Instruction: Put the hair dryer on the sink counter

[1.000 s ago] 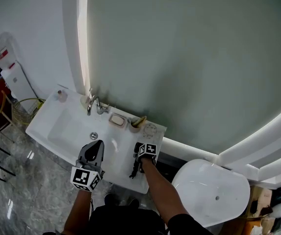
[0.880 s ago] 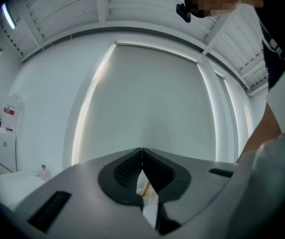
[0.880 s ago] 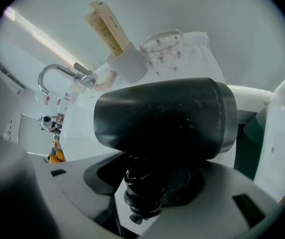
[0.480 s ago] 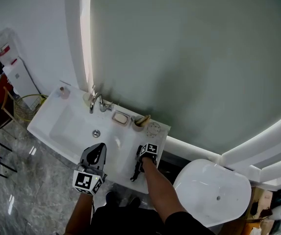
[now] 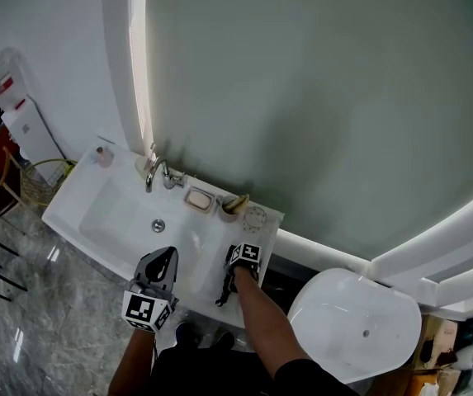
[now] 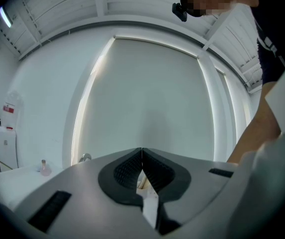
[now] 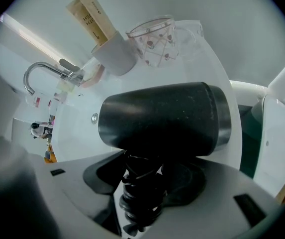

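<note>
Sink counter [image 5: 201,246]: grey cup [image 7: 115,56] holds tubes [image 7: 90,14], perhaps toothpaste; right gripper [image 7: 144,168] opening around hair dryer [image 7: 164,116] handle.

The sink counter [image 5: 75,209] carries a faucet [image 5: 155,174], soap dish [image 5: 196,199], grey cup [image 5: 228,210], glass [image 5: 255,218] and bottle [image 5: 101,155].

1. The left gripper [image 6: 142,152] fills the lower half of the view with its grey body. Its two dark ribbed pads [image 6: 125,169] meet tip to tip, with nothing clamped between them.
2. Below the touching tips a narrow slot stays clear. A pale shape shows through it, possibly something standing on the counter, but it is too blurred to name.
3. Beyond the jaws stands a tall mirror [image 6: 147,98] on a white wall, with a lit strip down its left edge.
4. Low at the left lies a strip of white sink counter [image 6: 10,177]. A small pinkish bottle [image 6: 44,167] stands on it, and the curved top of a tap [image 6: 84,157] rises nearby.
5. At the right edge a person's forearm [image 6: 259,128] reaches downward.
</note>
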Demonstrator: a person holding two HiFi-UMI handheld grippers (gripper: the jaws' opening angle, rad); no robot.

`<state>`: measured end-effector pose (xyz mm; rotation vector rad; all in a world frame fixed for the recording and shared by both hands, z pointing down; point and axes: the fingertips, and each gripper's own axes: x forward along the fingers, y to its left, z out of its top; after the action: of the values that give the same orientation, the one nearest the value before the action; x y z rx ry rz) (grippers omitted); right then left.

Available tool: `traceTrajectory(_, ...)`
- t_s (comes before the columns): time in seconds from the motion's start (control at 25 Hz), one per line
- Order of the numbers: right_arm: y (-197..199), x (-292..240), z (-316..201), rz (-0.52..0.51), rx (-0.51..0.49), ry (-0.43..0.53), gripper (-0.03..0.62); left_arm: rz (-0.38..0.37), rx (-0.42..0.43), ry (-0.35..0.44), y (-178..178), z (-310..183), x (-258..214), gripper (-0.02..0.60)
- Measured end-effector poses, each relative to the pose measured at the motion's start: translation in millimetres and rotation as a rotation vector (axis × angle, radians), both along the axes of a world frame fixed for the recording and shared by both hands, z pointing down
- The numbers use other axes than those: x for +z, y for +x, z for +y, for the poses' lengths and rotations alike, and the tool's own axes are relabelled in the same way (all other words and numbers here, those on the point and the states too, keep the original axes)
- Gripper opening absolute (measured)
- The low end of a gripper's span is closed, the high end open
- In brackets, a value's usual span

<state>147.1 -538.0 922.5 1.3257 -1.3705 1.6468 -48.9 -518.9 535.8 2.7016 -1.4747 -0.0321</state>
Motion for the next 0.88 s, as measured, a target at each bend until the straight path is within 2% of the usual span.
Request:
traceTrajectory(0.24,4.0,-3.9,0.1,0.003,0.007,0.024,0.261,-0.001,-0.002,-0.01,3.8,-1.1,-0.4,0.025)
traceTrajectory(0.32,4.6,-7.1,1.3,-0.011,0.012,0.032,0.285,0.0,-0.003,-0.019,5.3,2.4,2.4,0.025)
traceTrajectory(0.52,5.3,-22.0,1.8,-0.045,0.038,0.068,0.296,-0.002,0.013,-0.015,10.6,6.0,1.2,0.025)
traceTrajectory(0.72,12.2,-40.0,7.5,-0.055,0.05,0.129,0.298,0.01,0.03,-0.023,21.4,7.8,1.8,0.025)
traceTrajectory(0.88,18.8,-66.0,6.5,-0.067,0.058,0.219,0.296,0.011,0.049,-0.014,31.8,8.5,-1.7,0.025)
